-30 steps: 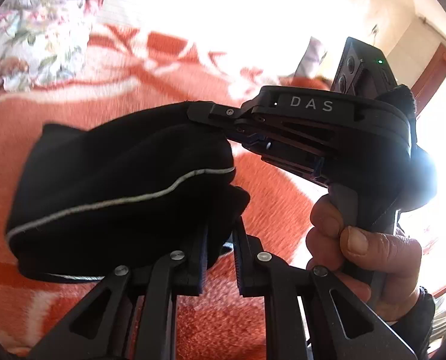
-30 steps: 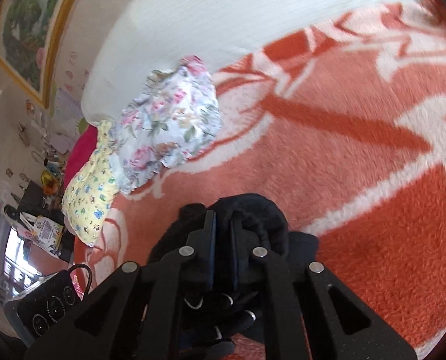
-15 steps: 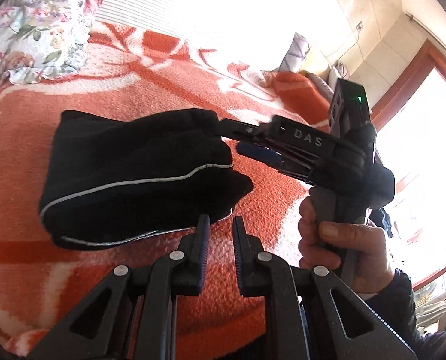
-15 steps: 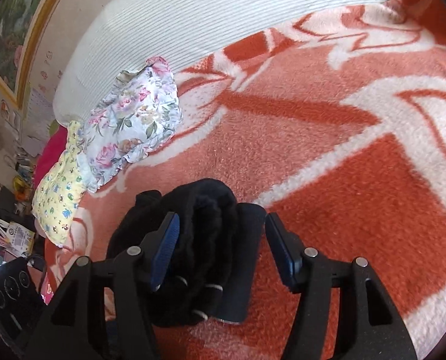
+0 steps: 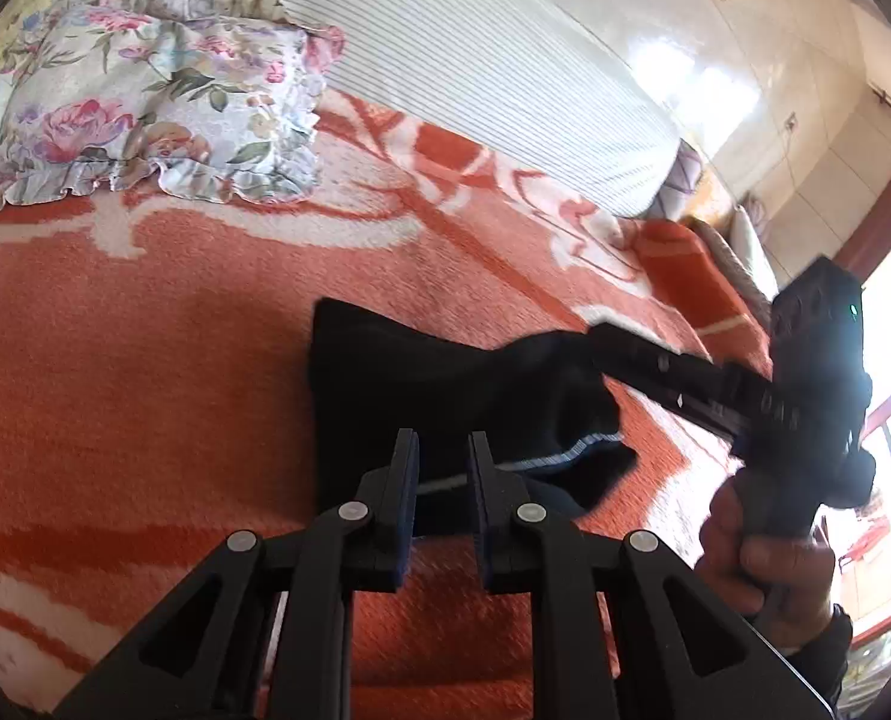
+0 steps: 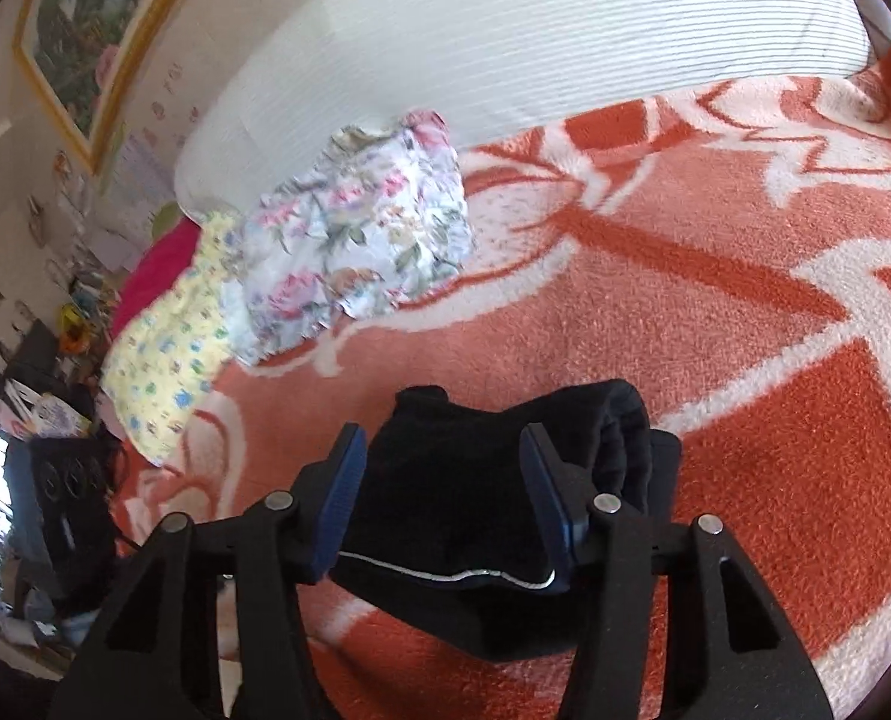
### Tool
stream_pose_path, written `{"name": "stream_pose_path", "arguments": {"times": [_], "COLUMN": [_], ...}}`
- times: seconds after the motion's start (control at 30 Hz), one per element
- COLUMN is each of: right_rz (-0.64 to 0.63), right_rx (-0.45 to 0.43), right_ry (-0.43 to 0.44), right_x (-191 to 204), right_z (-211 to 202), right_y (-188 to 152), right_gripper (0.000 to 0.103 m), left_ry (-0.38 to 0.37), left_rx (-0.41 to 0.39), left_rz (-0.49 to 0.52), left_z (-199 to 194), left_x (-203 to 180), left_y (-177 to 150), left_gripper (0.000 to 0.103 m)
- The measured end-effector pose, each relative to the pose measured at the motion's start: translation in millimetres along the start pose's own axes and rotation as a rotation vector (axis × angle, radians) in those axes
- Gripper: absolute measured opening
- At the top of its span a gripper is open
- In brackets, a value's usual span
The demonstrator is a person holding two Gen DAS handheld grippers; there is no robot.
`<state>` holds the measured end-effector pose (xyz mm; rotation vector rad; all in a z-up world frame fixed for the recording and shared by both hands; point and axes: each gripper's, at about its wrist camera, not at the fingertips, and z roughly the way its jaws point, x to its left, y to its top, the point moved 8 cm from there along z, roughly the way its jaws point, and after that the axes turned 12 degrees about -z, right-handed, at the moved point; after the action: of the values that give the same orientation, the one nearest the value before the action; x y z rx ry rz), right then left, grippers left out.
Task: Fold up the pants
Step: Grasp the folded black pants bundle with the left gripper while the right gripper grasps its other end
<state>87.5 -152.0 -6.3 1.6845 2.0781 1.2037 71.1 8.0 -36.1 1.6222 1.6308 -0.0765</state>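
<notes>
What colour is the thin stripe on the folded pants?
White or pale grey, on black pants; clearest in the right wrist view.

Home bedrm: bed w/ blanket (image 5: pixel 145 360), floral pillow (image 5: pixel 145 120), framed pic (image 6: pixel 91 30)

The black pants (image 5: pixel 445 378) are matt, soft knit cloth with a thin pale piping line, lying on a fuzzy, rough-napped orange and white blanket (image 5: pixel 145 360). At ten o'clock in the left wrist view a floral pillow (image 5: pixel 145 102) is smooth printed cotton with a ruffled edge, and behind it a white bolster (image 6: pixel 535 42) is finely ribbed cloth. Both the left gripper (image 5: pixel 442 456) and right gripper (image 6: pixel 439 450) are matt black plastic with bright metal pins, the right's pads (image 6: pixel 343 480) a dull blue rubbery facing.
</notes>
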Motion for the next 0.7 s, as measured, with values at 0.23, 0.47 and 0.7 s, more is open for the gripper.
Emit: {"name": "stream_pose_path", "arguments": {"times": [0.23,0.47,0.7], "right_rz": [-0.121,-0.032,0.073], "right_rx": [0.178,0.147,0.084], "right_ry": [-0.255,-0.193,-0.148], "right_x": [-34,-56,-47], "right_z": [19,24,3], "right_y": [-47,-71,-59], "right_gripper": [0.054,0.059,0.067], "left_ry": [0.087,0.135,0.119], "left_rx": [0.106,0.126,0.13], "left_rz": [0.035,0.075,0.01], "left_z": [54,63,50], "left_x": [22,23,29], "left_y": [-9,-25,-9], "left_gripper": [0.016,0.016,0.037]}}
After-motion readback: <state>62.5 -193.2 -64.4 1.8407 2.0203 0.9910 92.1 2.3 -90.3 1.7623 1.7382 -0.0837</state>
